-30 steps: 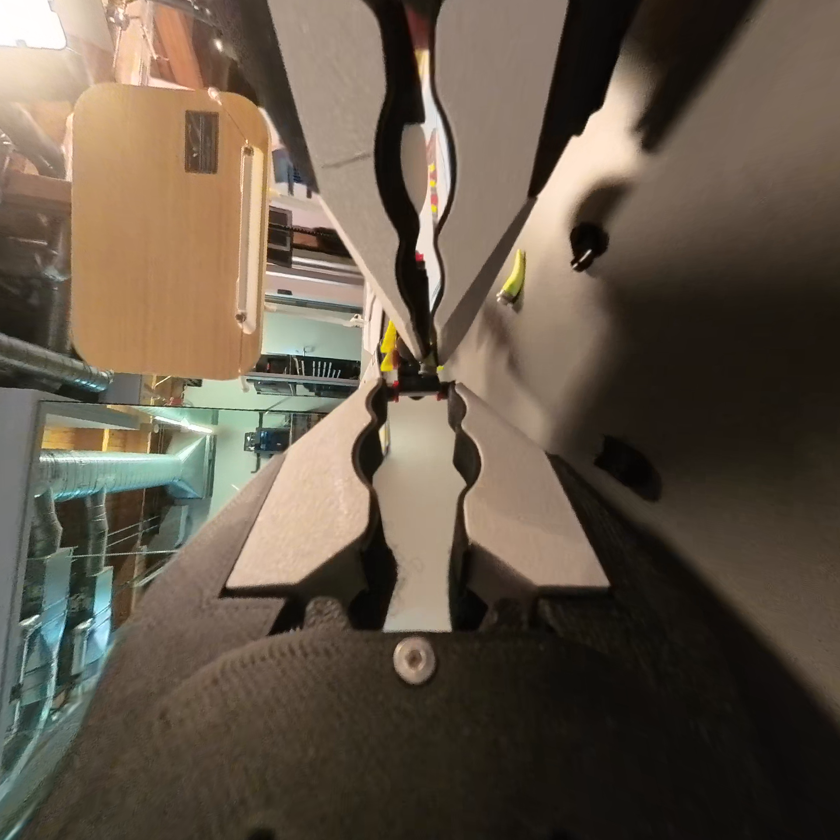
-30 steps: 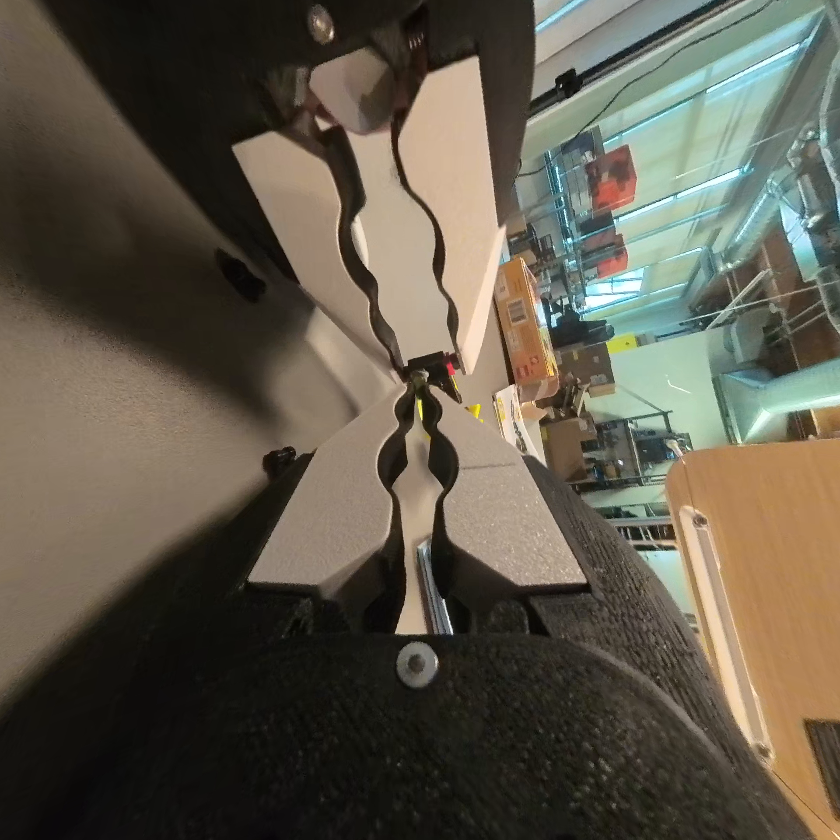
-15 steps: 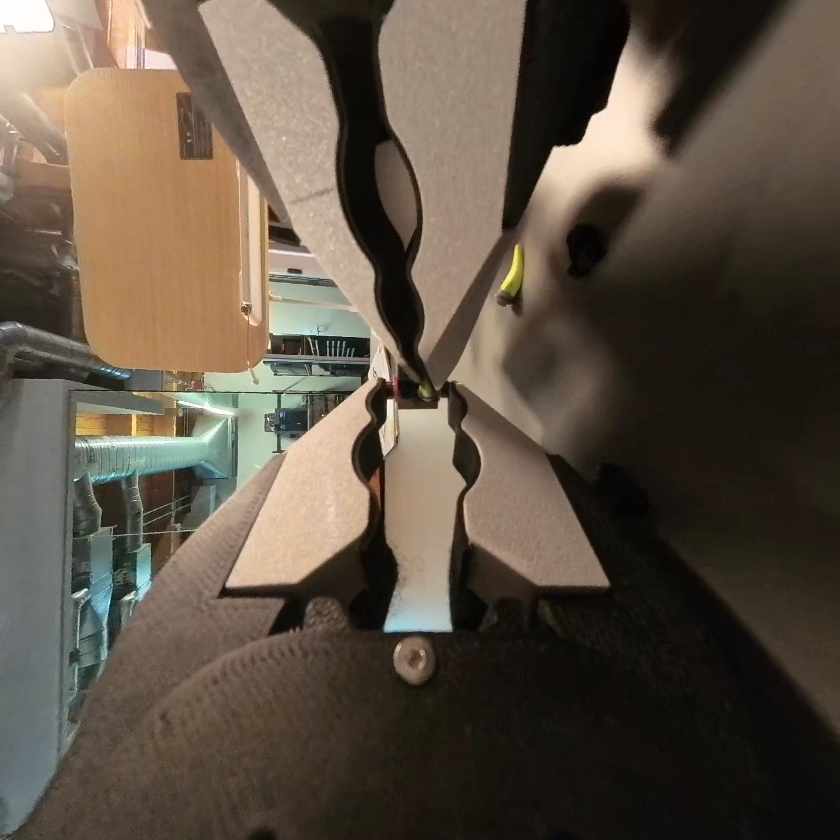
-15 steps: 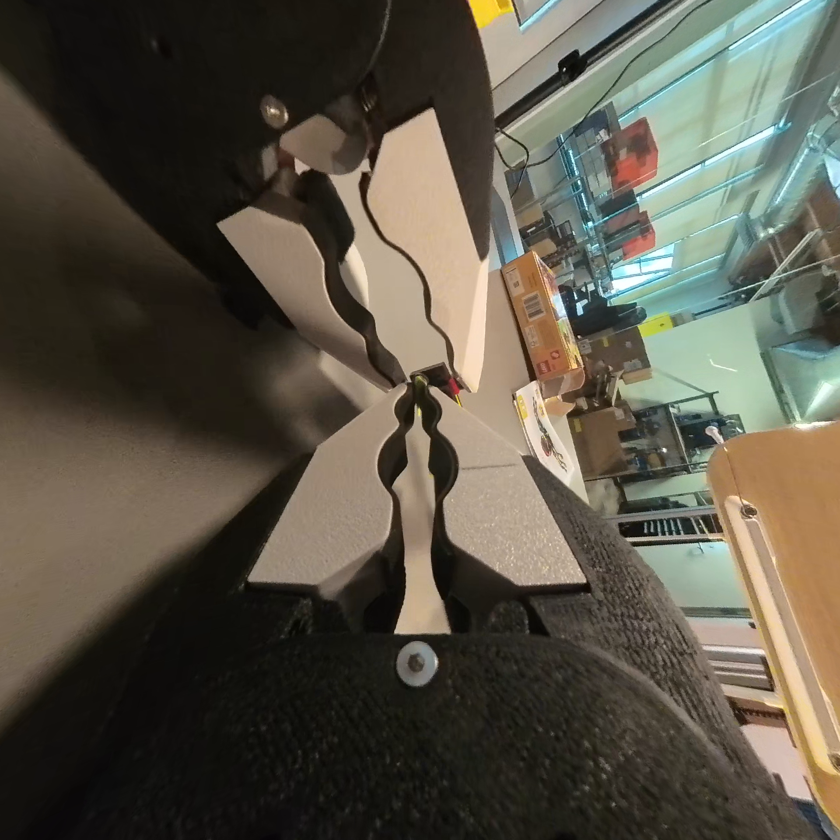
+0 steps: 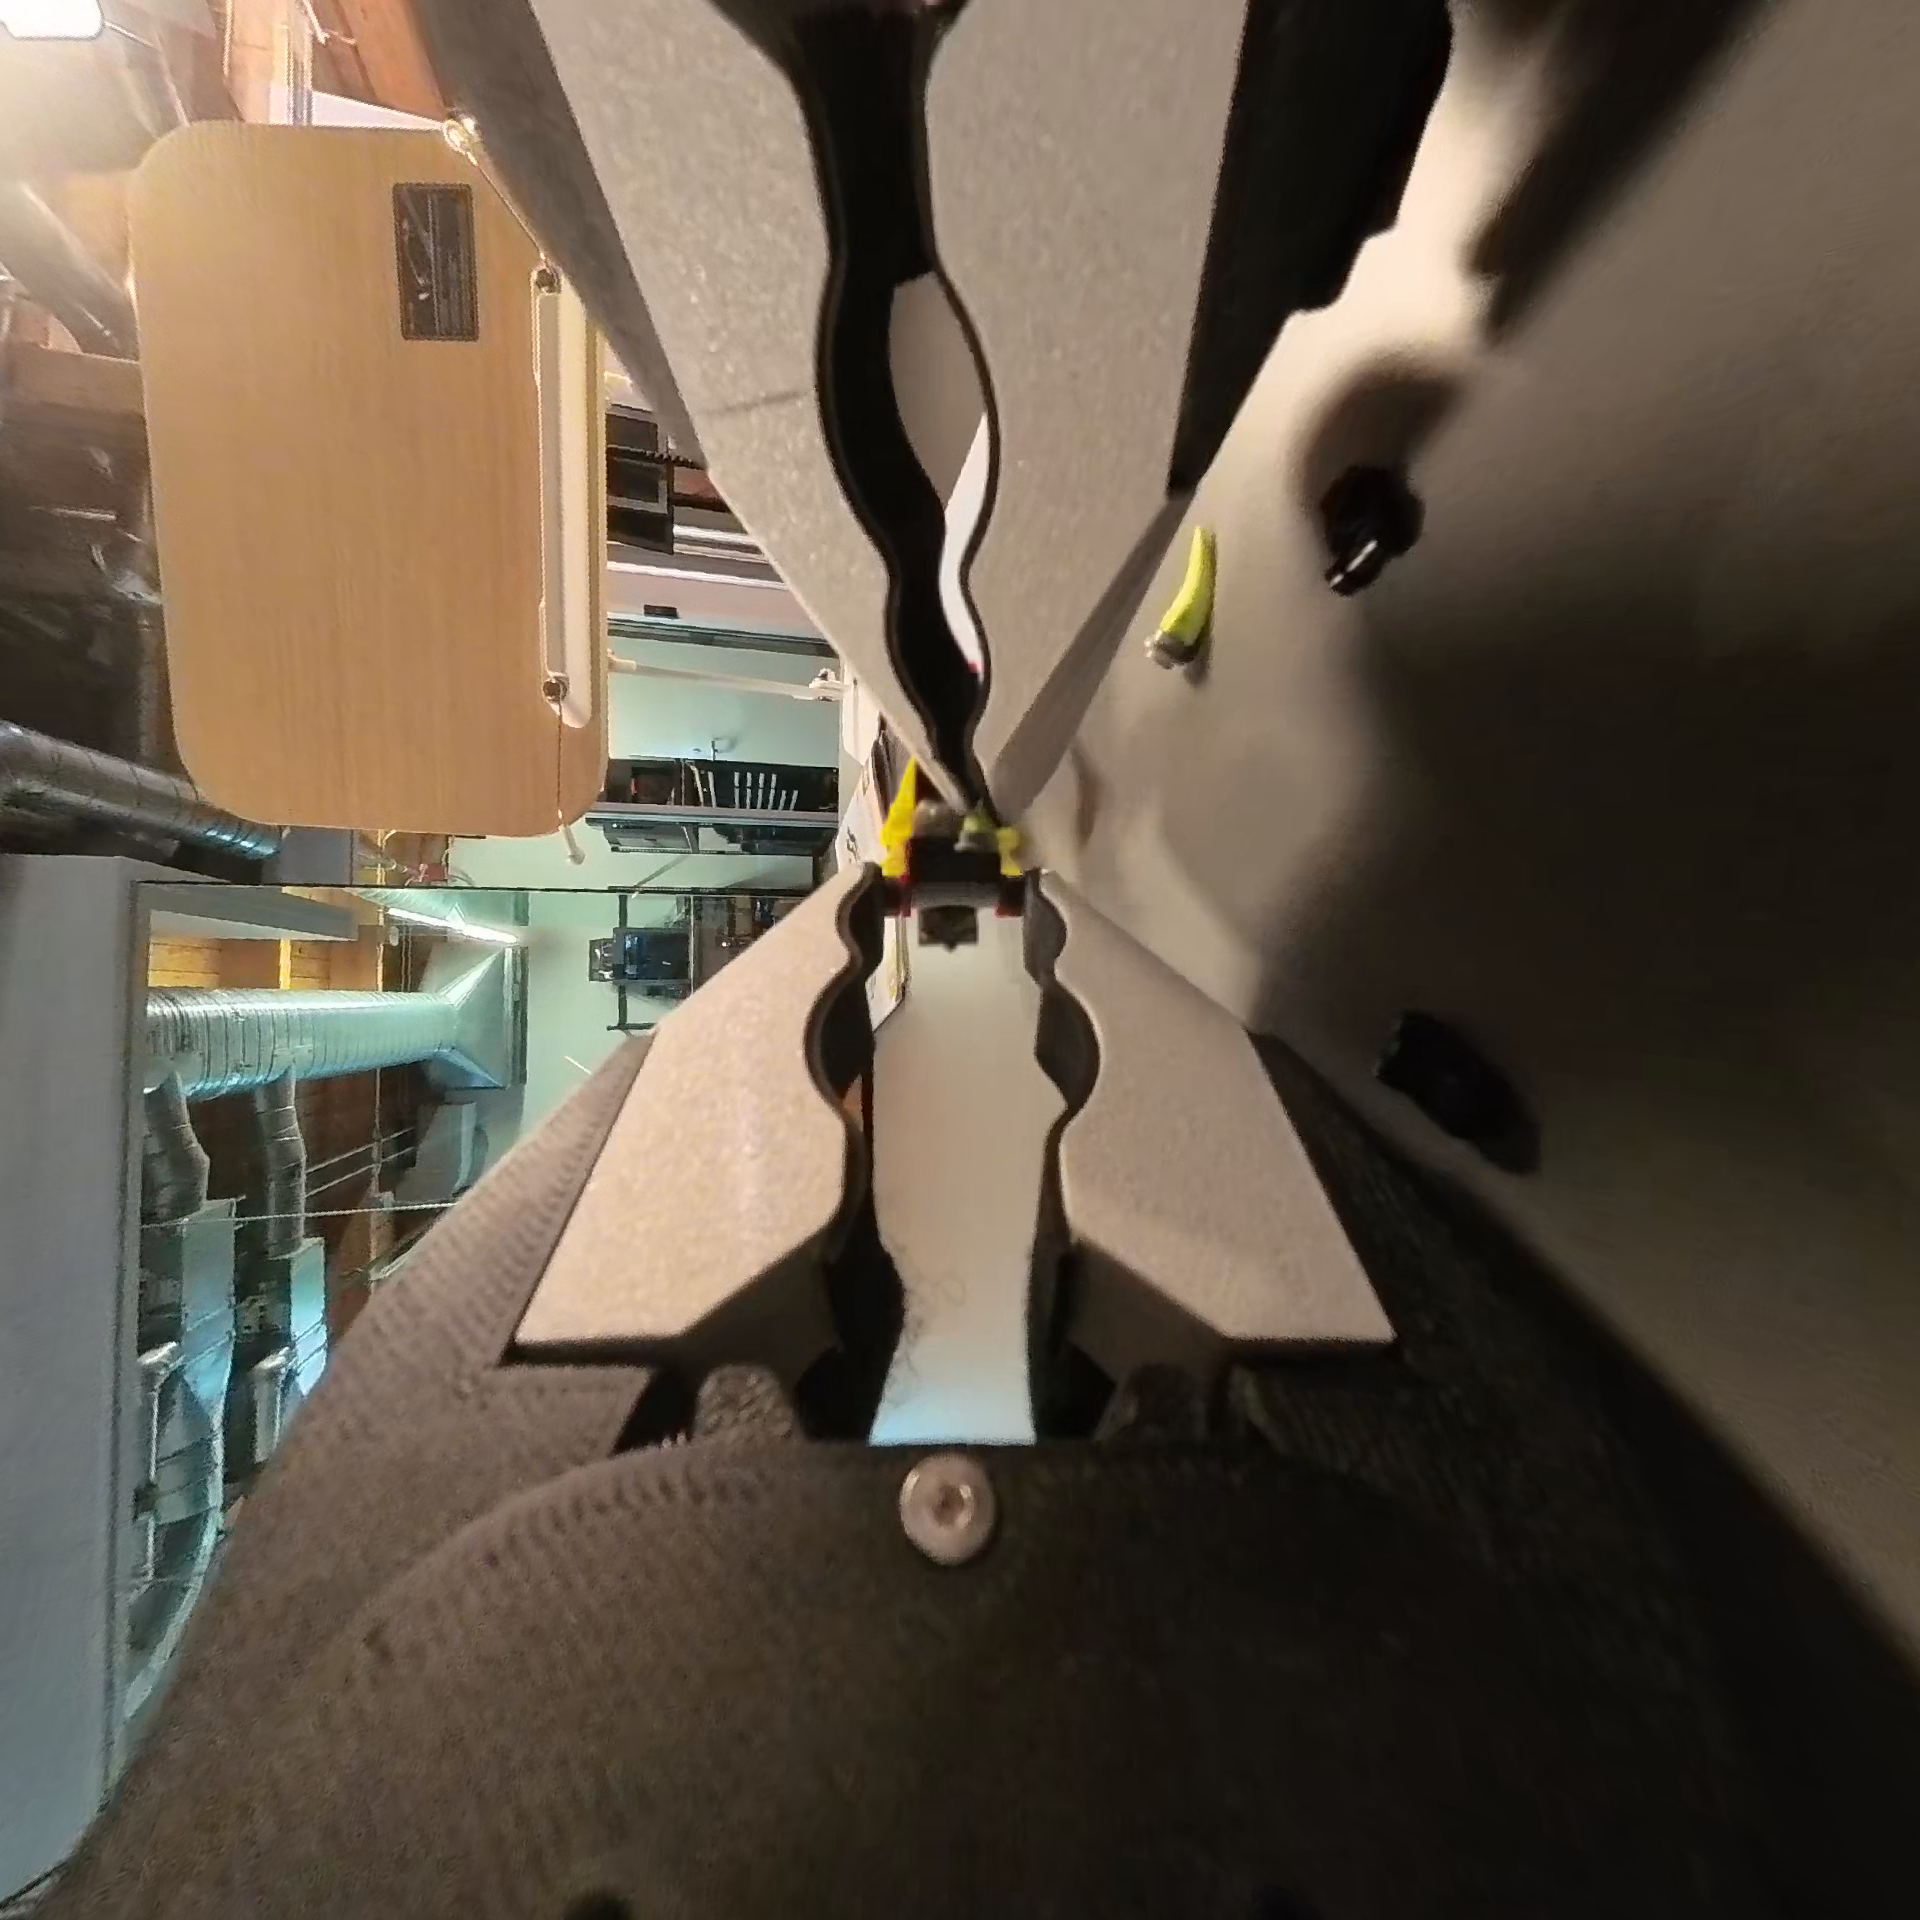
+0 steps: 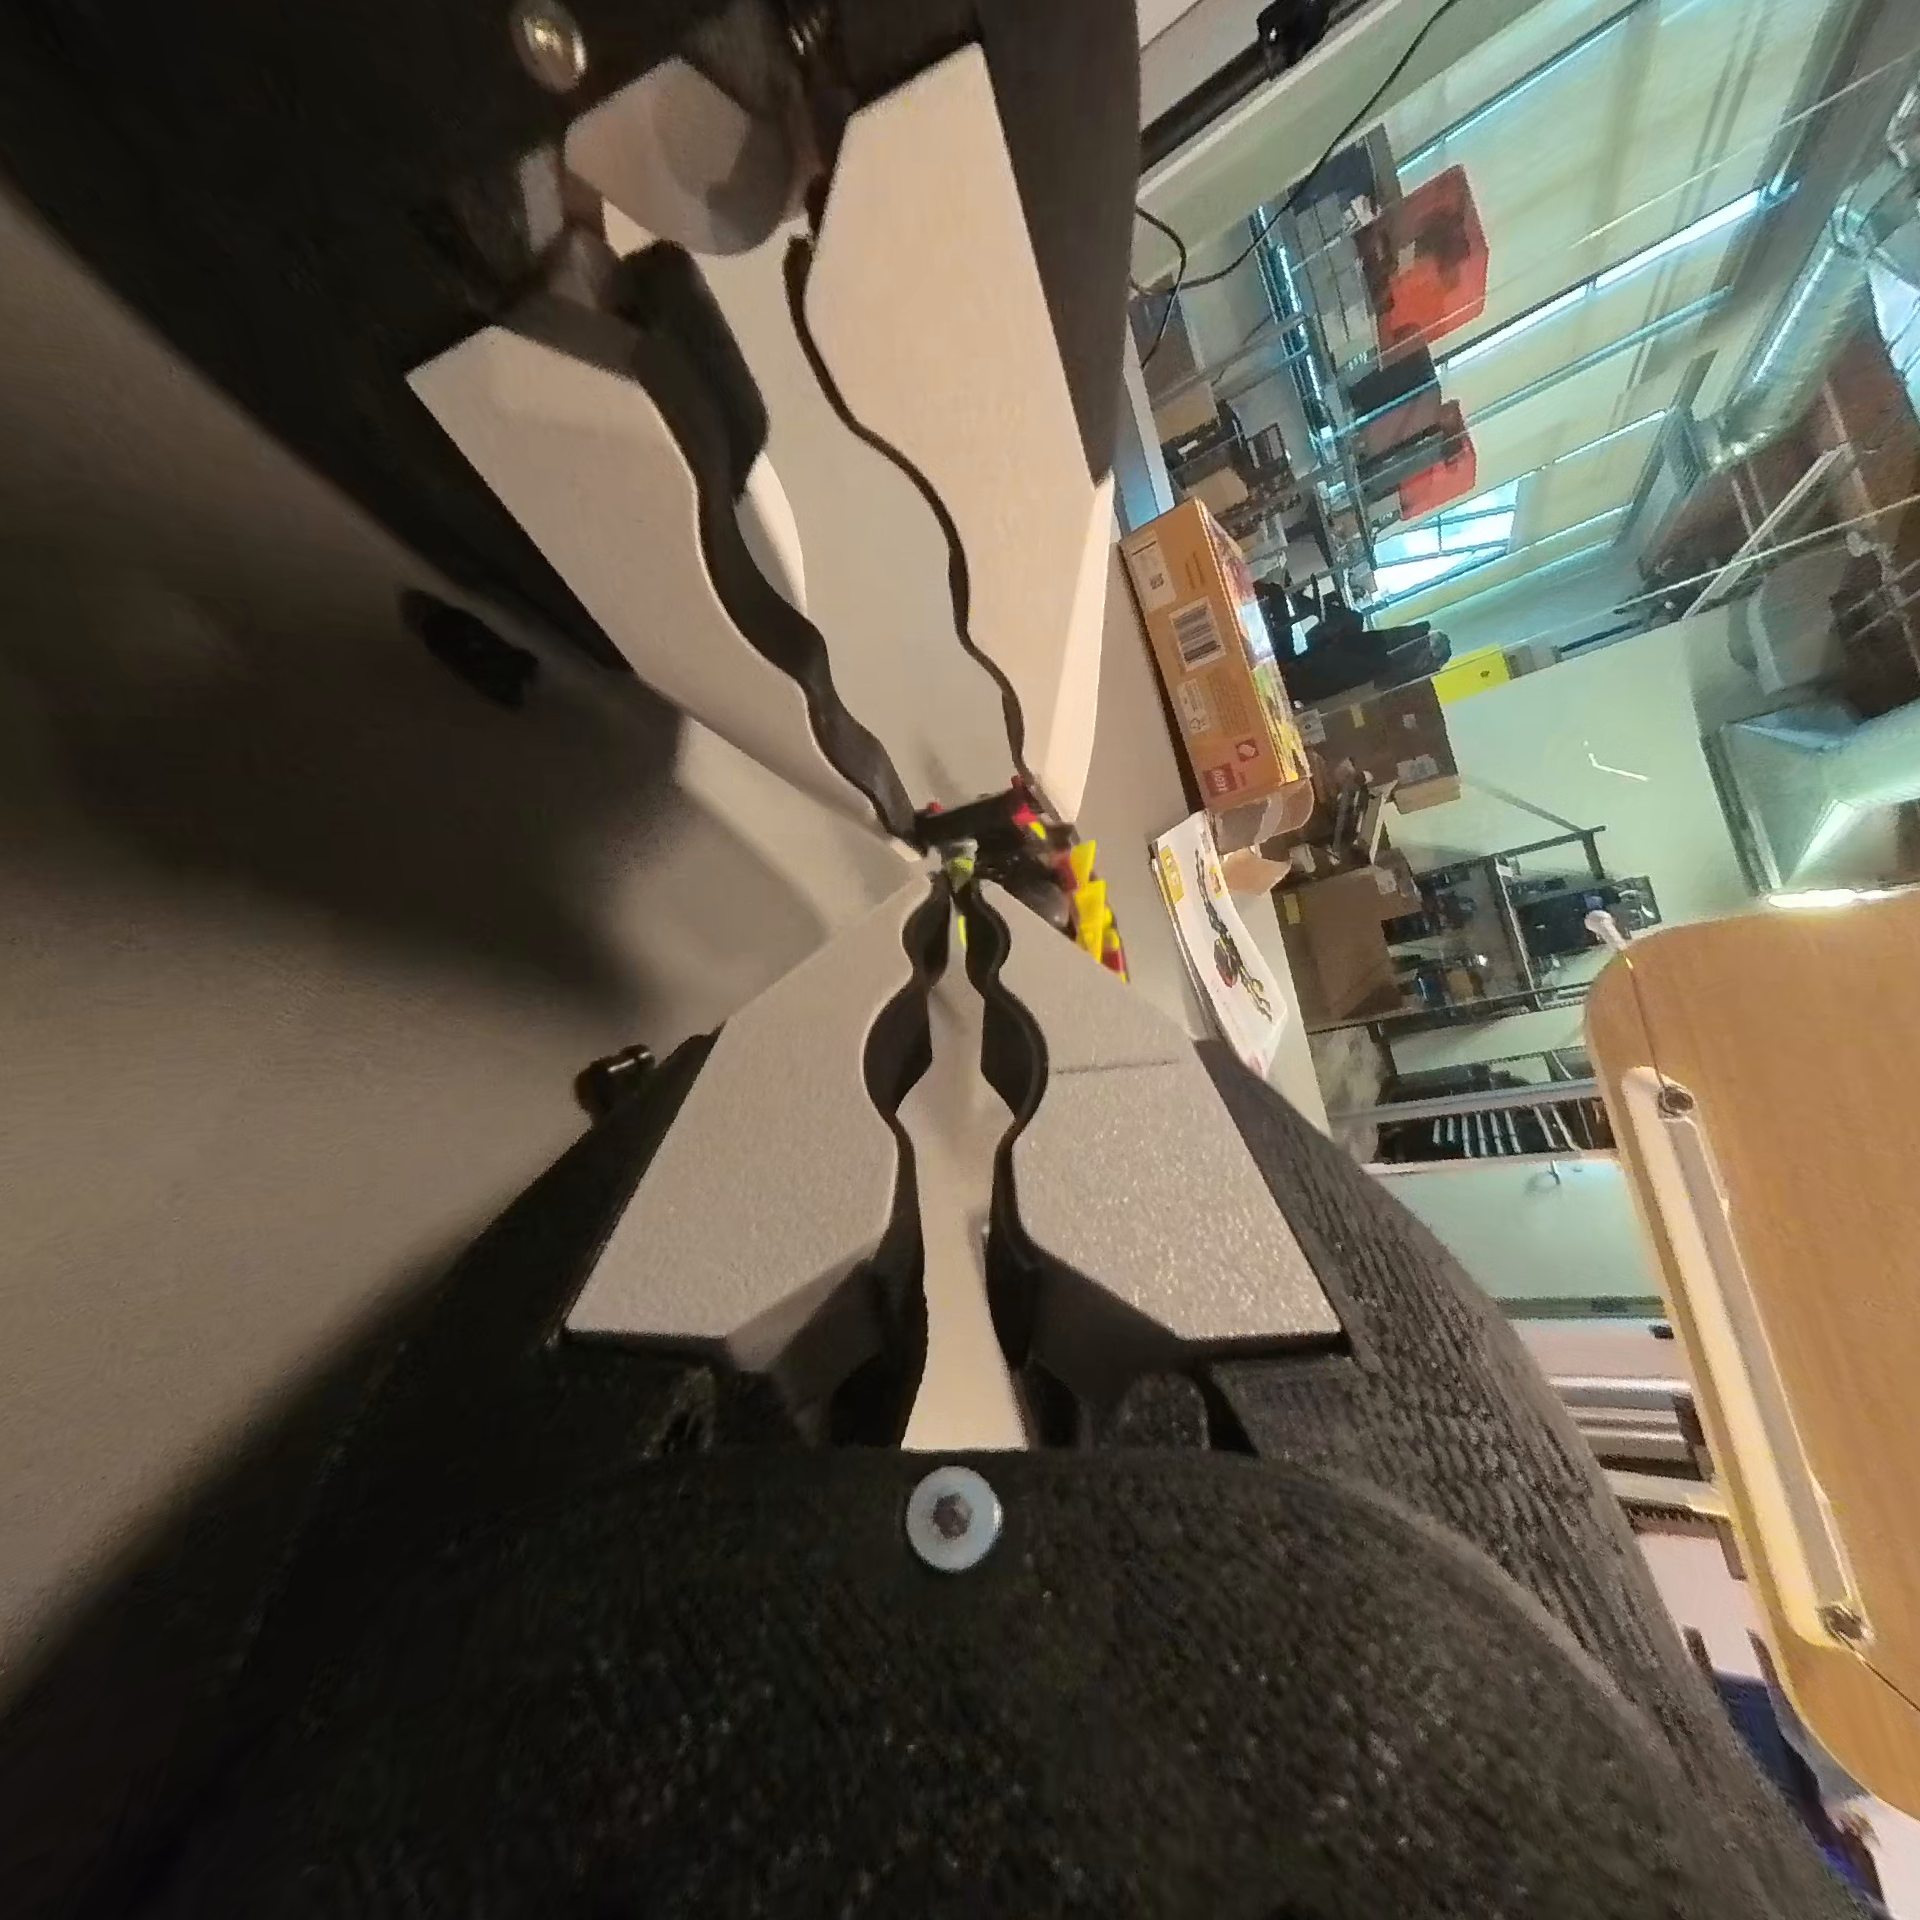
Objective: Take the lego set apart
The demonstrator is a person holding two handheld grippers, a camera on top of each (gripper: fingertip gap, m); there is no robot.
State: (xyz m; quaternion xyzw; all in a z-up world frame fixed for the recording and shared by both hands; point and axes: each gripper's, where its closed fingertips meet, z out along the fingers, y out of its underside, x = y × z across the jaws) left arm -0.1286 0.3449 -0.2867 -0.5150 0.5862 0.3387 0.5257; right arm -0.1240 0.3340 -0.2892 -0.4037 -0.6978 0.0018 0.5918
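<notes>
My two grippers meet tip to tip above the grey table. My left gripper is shut on a small black and red lego model with yellow spikes. My right gripper is shut on a lime-green piece that sticks out of the model. In the left wrist view the right gripper comes down from the top. In the right wrist view the left gripper comes down from the top. The fingers hide most of the model.
A loose lime-green curved piece and small black pieces lie on the table. A lego box, an instruction booklet and yellow pieces are at the far edge. A wooden board stands beyond.
Both grippers stay tip to tip on the model. The pair has shifted and tilted a little. More of the black and red model shows between the left fingertips now.
</notes>
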